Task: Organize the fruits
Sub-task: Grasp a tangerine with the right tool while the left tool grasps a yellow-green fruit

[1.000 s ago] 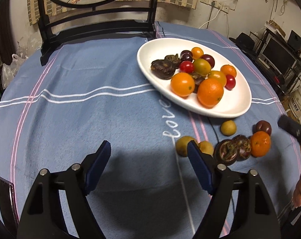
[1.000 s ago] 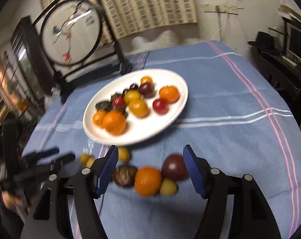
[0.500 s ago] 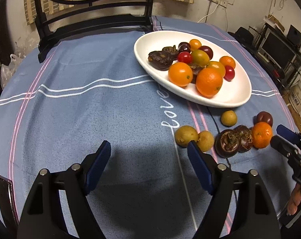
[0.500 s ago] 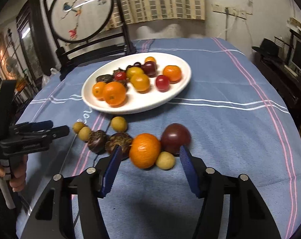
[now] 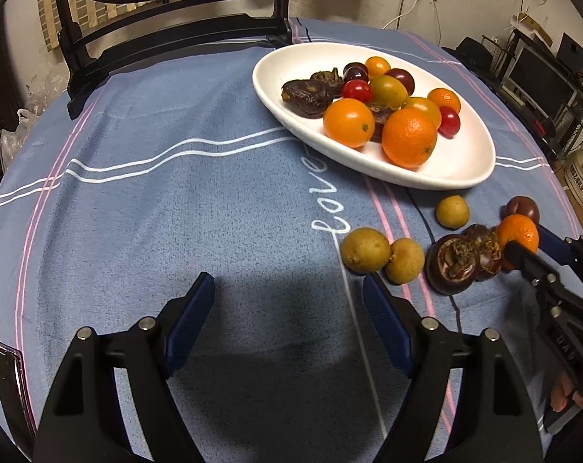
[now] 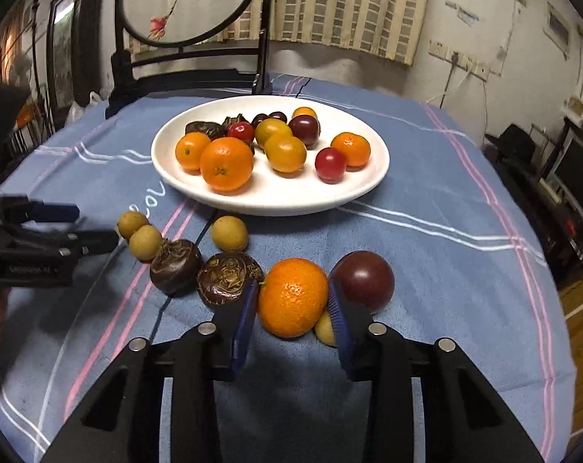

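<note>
From the right wrist view we see the right gripper (image 6: 293, 301) with its blue fingers (image 6: 245, 320) just closed in on the loose orange (image 6: 293, 297), both pads pressed against its sides as it sits on the blue cloth of the surface (image 6: 445, 270). This view alone shows what crowds that grip: a dark purple fruit (image 6: 364, 281) touching the outside of the right-hand finger, a small yellow fruit (image 6: 324, 330) half hidden behind it, and a brown mangosteen (image 6: 228, 279) against the other finger. The left wrist view shows the same orange only partly, behind the tip of the right gripper at the picture's edge, but it gives us the left gripper (image 5: 287, 305), its fingers wide apart over bare cloth with nothing between them, near two yellow-brown fruits (image 5: 364, 249). Both views show the white plate (image 6: 276, 200) holding oranges, red, yellow and dark fruits, beyond the loose row.
</note>
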### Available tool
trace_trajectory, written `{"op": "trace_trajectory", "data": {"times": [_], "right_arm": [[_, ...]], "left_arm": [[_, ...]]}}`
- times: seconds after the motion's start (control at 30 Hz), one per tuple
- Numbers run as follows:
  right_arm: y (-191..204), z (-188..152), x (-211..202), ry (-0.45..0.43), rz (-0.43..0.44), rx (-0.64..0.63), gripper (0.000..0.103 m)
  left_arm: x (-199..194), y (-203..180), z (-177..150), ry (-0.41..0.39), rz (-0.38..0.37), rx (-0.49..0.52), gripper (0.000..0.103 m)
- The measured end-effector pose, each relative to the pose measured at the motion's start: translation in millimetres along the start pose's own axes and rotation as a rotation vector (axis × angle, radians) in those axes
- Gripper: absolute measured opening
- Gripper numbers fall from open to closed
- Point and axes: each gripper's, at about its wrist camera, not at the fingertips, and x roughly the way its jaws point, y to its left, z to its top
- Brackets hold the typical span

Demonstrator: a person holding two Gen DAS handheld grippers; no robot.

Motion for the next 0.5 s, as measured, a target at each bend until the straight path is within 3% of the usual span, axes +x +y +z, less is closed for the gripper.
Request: {"op": "trace_trajectory", "data": {"times": [0.2, 0.5], "right_arm": [[-21.5, 1.9, -16.5, -0.048, 0.122, 0.130, 0.036], [-17.1, 3.3, -21.4, -0.056, 0.158, 0.152, 0.037]], "left_arm": [[3.3, -1.8, -1.0, 0.007, 0.004, 0.012, 0.077], [10.8, -26.3, 2.8, -0.076, 0.067, 0.133, 0.076]]}}
